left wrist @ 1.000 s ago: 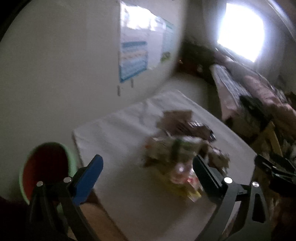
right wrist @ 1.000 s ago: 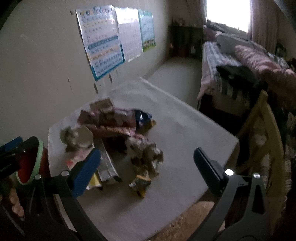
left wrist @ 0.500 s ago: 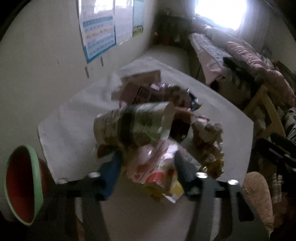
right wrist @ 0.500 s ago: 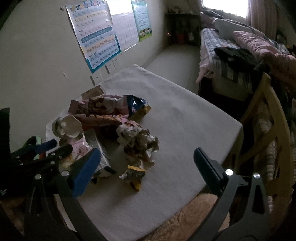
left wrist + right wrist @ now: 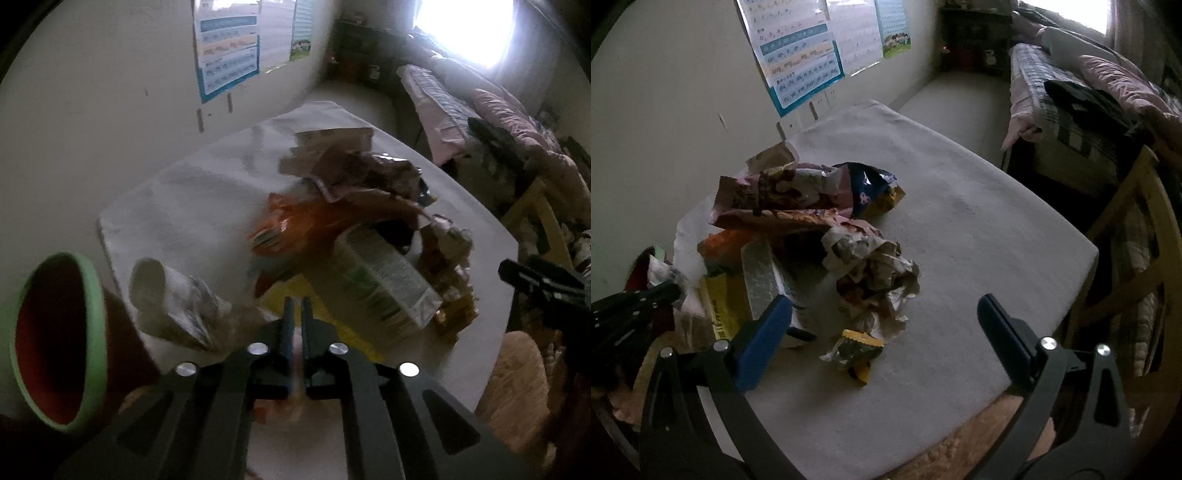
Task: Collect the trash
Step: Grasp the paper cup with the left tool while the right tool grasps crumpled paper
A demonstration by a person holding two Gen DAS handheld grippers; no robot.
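Both tongs near trash pile [image 5: 812,236]: left tongs [image 5: 295,314] pinching a wrapper [image 5: 297,387], right tongs [image 5: 882,325] agape, empty.

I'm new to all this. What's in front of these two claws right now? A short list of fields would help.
Surface: white cloth-covered table
Trash: heap of crumpled snack wrappers; crushed white paper cup
Bin: red bucket with green rim, at the table's left edge
Left claw: shut, a thin pale wrapper scrap seems pinched between its pads
Right claw: open, nothing held, above a small yellow wrapper
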